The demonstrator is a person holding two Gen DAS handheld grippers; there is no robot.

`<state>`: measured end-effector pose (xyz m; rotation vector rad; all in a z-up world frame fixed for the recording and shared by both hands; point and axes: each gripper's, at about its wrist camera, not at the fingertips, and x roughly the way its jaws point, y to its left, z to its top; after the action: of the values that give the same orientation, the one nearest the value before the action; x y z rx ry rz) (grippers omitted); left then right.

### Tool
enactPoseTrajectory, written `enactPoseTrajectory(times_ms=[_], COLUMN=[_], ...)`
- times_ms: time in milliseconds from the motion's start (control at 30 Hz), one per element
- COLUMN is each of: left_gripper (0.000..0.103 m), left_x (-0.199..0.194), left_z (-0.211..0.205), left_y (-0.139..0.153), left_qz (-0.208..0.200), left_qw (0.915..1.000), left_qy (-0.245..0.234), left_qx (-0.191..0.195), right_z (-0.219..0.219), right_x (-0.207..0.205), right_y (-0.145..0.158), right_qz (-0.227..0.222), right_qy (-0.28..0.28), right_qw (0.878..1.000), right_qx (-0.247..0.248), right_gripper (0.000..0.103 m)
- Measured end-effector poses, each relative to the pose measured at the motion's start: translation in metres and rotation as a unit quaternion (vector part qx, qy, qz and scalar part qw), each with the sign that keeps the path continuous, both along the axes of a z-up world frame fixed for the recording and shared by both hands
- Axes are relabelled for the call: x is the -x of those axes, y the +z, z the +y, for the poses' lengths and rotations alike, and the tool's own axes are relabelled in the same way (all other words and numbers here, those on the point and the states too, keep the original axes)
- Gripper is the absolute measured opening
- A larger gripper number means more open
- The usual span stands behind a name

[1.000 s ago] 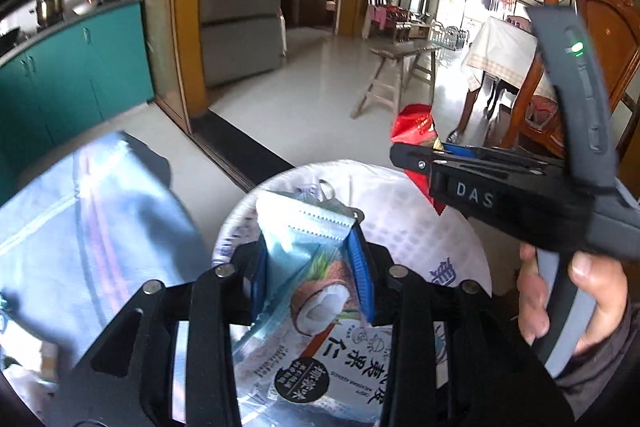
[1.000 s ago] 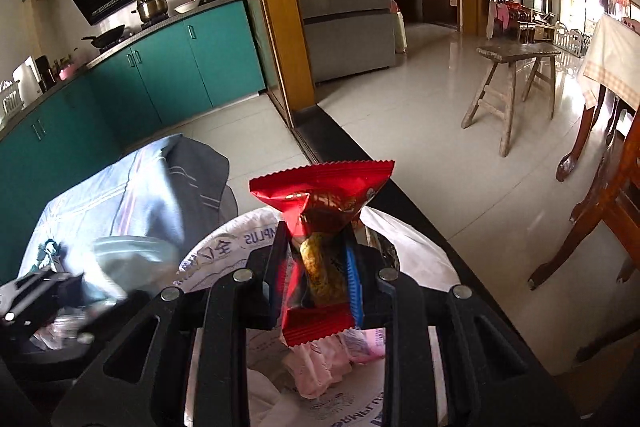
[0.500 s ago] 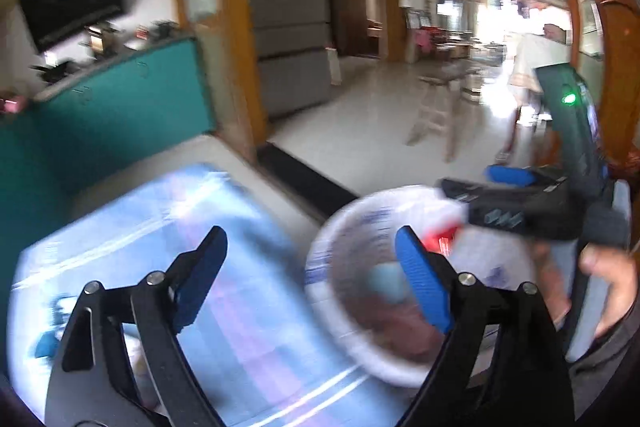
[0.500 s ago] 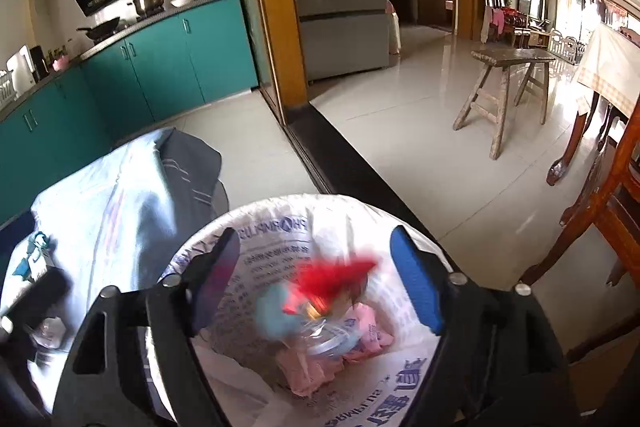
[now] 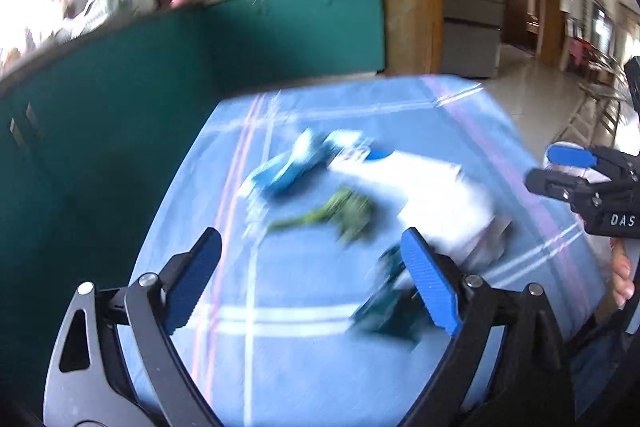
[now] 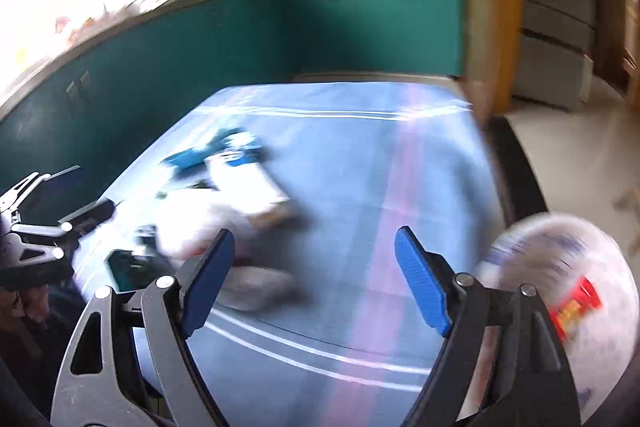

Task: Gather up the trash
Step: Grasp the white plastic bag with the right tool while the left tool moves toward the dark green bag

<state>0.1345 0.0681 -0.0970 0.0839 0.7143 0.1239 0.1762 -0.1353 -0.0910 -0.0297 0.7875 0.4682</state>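
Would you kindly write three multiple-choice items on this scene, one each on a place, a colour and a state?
1. In the right wrist view, where is the bin relative to the table?
A. Right of it
B. On it
C. Left of it

2. What colour is the wrapper in the bin?
A. Green
B. Red
C. Black

3. How are the left gripper and right gripper?
A. Both shut
B. One holding trash
C. Both open, empty

Answers: 1 A, the bin sits past the table's right edge; 2 B, red shows through the blur; 3 C, the fingers are spread with nothing between them.
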Motion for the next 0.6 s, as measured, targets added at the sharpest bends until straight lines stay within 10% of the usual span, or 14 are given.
enactPoseTrajectory(times_ms=[433,600], left_gripper=[0.095,0.095], left_x=[0.047,0.043], left_z=[0.021,0.014], left_y=[-0.009,-0.013], left_qz=[0.009,0.015], left_qw=[0.9999,0.9998], left_qy=[0.009,0.003], left_qx=[0.001,0.009], right_z=[0.07,0.067], right_x=[-0.011,-0.002], right_y=[-0.028,-0.031], right_qz=[0.04,0.038], right_qy=[0.043,0.052], right_qw=[0.997,0.997], right_qx=[0.043,0.051], right_gripper=[0.079,0.039])
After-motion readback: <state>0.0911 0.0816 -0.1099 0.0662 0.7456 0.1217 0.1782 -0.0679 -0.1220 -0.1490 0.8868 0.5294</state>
